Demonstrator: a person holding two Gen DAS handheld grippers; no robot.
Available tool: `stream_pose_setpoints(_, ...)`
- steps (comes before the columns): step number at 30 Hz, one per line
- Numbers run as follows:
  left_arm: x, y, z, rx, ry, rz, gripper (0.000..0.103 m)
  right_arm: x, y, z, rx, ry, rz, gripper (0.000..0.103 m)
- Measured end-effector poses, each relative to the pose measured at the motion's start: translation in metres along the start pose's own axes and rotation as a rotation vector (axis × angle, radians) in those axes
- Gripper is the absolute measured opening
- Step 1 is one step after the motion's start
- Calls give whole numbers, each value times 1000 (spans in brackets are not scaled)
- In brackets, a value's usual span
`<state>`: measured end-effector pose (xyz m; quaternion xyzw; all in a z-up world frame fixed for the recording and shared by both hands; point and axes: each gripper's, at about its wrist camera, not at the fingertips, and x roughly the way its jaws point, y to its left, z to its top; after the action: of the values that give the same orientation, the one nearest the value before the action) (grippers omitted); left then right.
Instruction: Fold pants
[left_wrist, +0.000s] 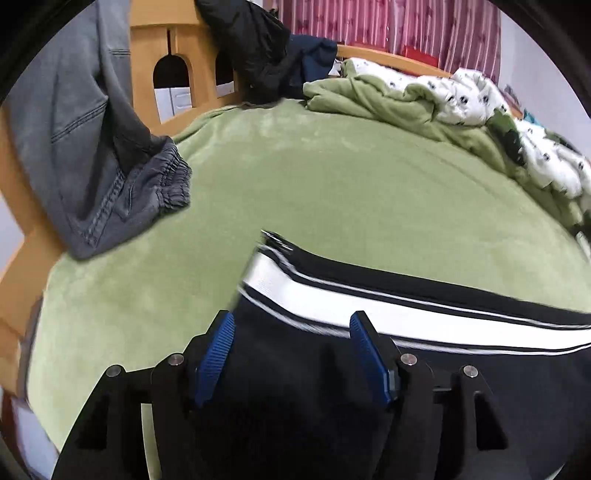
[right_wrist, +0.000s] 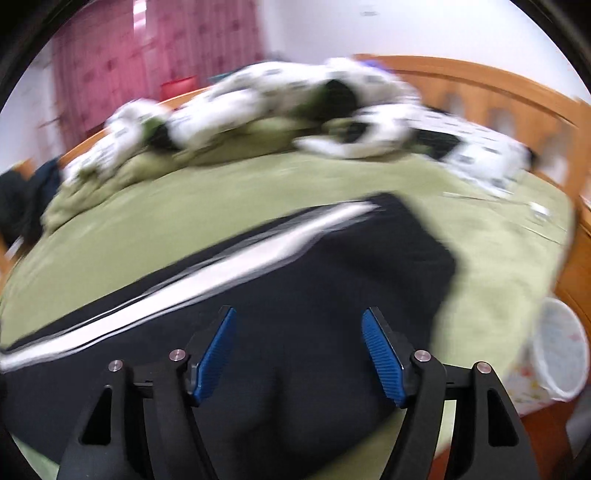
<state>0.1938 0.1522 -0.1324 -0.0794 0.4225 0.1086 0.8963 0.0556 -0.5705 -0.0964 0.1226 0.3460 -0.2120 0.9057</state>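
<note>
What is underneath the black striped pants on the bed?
The black striped pants lie flat on the green blanket, which shows all around them. Whether anything sits between pants and blanket is covered by the cloth.

Two low, close views, seemingly sharing pants (left_wrist: 406, 310).

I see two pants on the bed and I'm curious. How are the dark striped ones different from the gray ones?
The dark striped pants are navy-black with a white side stripe; the gray pants are faded, plain denim with visible stitching. The dark striped pants lie spread flat on the green blanket; the gray pants are bunched at the bed's edge. The dark striped pants sit right under both open grippers, left and right; the gray pants lie off to the side. Both rest on the bed.
</note>
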Motion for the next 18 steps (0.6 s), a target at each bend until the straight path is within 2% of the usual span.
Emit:
stream_pose_setpoints(2,-21,-10,-13,-43,-11,-72,63,10,-41,1,74,-11,-35,71)
stream_pose_setpoints(4,-33,-22,-22,-78,-27,-120,63,29,-68,3,126,22,-19,71)
stream_pose_setpoints(6,-38,-35,-33,-71,-25,-140,63,58,-89,2,191,80,51,71)
stream_pose_setpoints(9,-36,-48,-44,-51,-6,-118,63,95,-98,-1,272,138,156,71)
stream_pose_setpoints(13,-38,-45,-54,-121,48,-181,63,130,-104,3,380,154,234,75)
stream_pose_setpoints(14,-38,-45,-54,-127,59,-186,63,133,-104,7,399,155,232,69)
stream_pose_setpoints(15,-39,-46,-55,-125,64,-182,63,136,-104,12,409,155,219,44)
stream_pose_setpoints(16,-42,-48,-55,-114,59,-171,63,134,-103,20,388,133,213,34)
stream_pose_setpoints(17,-46,-51,-55,-96,46,-153,63,130,-102,26,363,112,235,29)
stream_pose_setpoints(18,-49,-53,-54,-79,34,-133,63,121,-102,40,325,66,269,29)
